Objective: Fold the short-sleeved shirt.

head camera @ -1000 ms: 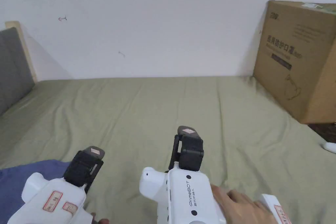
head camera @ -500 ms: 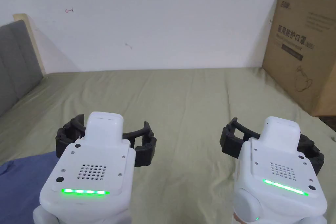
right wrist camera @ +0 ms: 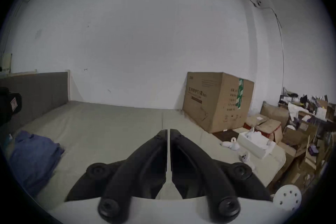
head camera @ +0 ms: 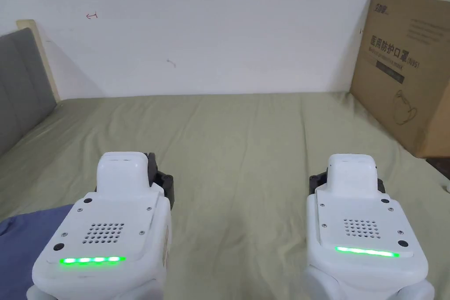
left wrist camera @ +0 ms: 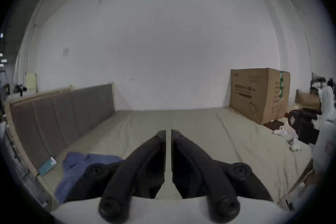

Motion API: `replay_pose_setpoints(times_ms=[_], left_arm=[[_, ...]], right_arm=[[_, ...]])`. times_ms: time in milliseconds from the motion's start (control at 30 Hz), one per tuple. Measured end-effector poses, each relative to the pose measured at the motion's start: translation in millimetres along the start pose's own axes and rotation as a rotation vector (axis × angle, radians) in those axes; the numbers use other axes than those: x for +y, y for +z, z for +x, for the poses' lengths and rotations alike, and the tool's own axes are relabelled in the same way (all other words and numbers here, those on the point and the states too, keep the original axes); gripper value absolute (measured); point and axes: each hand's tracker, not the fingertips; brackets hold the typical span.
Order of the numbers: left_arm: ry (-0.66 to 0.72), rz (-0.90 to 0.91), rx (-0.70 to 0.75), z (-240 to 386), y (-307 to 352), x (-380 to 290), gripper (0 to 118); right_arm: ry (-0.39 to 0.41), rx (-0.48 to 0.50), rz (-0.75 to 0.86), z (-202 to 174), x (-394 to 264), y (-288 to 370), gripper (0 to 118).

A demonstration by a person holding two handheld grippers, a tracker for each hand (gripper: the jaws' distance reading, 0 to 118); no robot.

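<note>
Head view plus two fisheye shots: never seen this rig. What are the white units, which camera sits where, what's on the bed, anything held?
The white units are two hand-held grippers, one in each of a person's hands; there is no robot arm. The head view comes from a camera on the person's head and looks down on the backs of the left gripper and the right gripper, both over a green bed.

Each fisheye picture comes from a camera riding on one gripper, looking out past its own two black jaws. In the left gripper view and the right gripper view the jaws stand nearly together with nothing between them, so nothing is held.

On the bed a blue shirt lies crumpled at the left. A cardboard box stands at the right, by the wall.
</note>
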Motion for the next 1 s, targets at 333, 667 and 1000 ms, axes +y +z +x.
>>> replay_pose_setpoints(times_ms=[333, 667, 1000], left_arm=[[-0.032, -0.006, 0.032, 2.9, -0.2, 3.4, 1], [-0.086, 0.009, 0.182, -33.9, 16.2, 8.1, 1], [-0.041, -0.01, 0.514, -133.8, 78.1, 5.9, 0]], right_arm=[[-0.078, 0.059, -0.028, 7.3, 5.6, -1.8, 4], [-0.135, 0.25, -0.006, -29.9, 21.9, -0.5, 4], [-0.138, 0.65, -0.029, -147.8, 33.4, 21.7, 4]])
